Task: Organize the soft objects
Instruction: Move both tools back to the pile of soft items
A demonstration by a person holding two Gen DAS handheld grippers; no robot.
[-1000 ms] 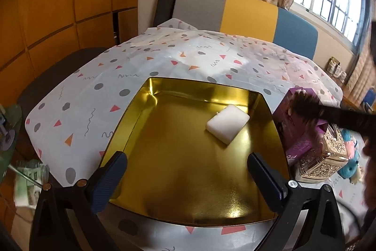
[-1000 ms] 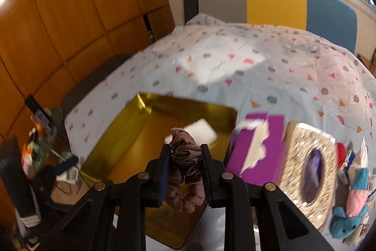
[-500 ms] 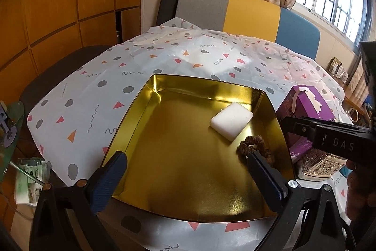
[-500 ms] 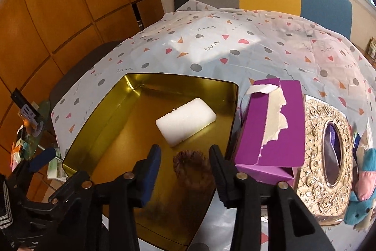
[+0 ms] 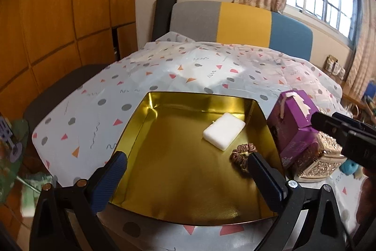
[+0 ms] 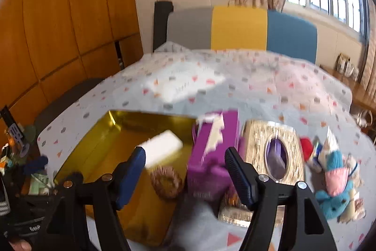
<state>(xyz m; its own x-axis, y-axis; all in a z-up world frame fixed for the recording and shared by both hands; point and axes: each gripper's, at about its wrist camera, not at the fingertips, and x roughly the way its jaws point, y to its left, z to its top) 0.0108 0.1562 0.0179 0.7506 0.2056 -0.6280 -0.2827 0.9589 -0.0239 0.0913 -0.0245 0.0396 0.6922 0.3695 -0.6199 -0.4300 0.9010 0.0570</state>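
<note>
A gold metal tray (image 5: pixel 188 180) sits on the patterned tablecloth. Inside it lie a white sponge block (image 5: pixel 223 130) and a brown scrunchie (image 5: pixel 243 152) just right of it; both also show in the right wrist view, the sponge (image 6: pixel 162 148) and the scrunchie (image 6: pixel 166 182). My left gripper (image 5: pixel 188 171) is open and empty, over the tray's near edge. My right gripper (image 6: pixel 185 171) is open and empty, above the tray's right wall and the purple box. A blue and pink plush toy (image 6: pixel 334 189) lies at the far right.
A purple tissue box (image 6: pixel 211 157) stands against the tray's right side, with an ornate gold tissue case (image 6: pixel 275 152) beside it. A red object (image 6: pixel 306 147) and small items lie by the plush toy. A grey, yellow and blue sofa back (image 5: pixel 239 25) stands beyond the table.
My right gripper opened and dropped the brown scrunchie into the tray beside the sponge, then pulled back and up to the right. The left gripper stayed open and tilted up slightly.
</note>
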